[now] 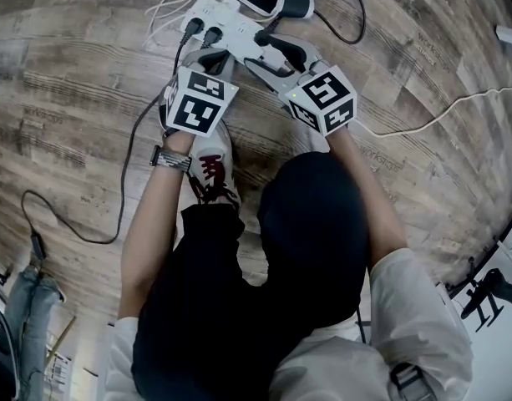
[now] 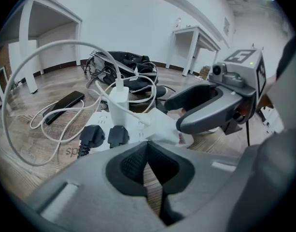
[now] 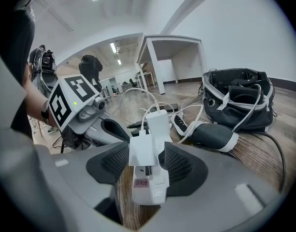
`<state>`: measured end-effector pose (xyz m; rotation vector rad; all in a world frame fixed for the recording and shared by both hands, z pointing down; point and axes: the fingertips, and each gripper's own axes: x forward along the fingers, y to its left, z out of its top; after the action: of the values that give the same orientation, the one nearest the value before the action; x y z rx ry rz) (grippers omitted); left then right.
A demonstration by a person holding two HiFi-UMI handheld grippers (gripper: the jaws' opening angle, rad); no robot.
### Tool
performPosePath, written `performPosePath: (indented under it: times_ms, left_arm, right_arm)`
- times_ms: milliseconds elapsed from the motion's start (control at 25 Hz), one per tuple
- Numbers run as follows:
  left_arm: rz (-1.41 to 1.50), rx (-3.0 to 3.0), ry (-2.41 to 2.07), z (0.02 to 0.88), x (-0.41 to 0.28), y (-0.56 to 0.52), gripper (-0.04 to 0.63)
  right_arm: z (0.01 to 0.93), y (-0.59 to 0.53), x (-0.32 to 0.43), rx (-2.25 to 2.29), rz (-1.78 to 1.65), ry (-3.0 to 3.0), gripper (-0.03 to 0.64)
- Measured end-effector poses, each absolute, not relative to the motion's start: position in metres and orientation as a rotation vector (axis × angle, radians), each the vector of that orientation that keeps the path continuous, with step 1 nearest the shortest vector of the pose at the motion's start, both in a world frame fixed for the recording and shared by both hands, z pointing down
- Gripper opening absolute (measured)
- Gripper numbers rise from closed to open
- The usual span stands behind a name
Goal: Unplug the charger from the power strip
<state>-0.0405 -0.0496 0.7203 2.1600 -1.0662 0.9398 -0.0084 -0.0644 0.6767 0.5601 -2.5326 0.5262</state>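
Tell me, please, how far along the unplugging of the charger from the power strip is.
Nothing looks done: the nearer white charger still sits on the power strip. In hand: the right gripper has its fingers apart on either side of it, not gripping; the left gripper, shut and empty, hovers by the strip. Left: close on the charger and pull it out.

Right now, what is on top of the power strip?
Two black plugs, a tall white charger and a second white charger sit on the power strip. The sockets beneath them are covered.
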Motion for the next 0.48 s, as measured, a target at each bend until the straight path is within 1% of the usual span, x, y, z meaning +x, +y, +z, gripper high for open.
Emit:
performPosePath:
  times_ms: [320,360,480]
  left_arm:
    - [0.871,2.125,-1.126,0.710,-0.056,-0.047,0.003]
    - [0.854,2.126,-1.134,0.708,-0.057,-0.047,0.003]
    - [0.813,2.136,-1.165,0.698,-0.060,-0.047,0.003]
  right_arm:
    - [0.675,-0.063,-0.008,0.570,0.535,-2.533,0.234]
    - [0.674,-0.064,-0.007,0.578,0.533,-2.532,0.223]
    - [0.670,-0.070,-0.002,0.619,0.519,-2.532,0.136]
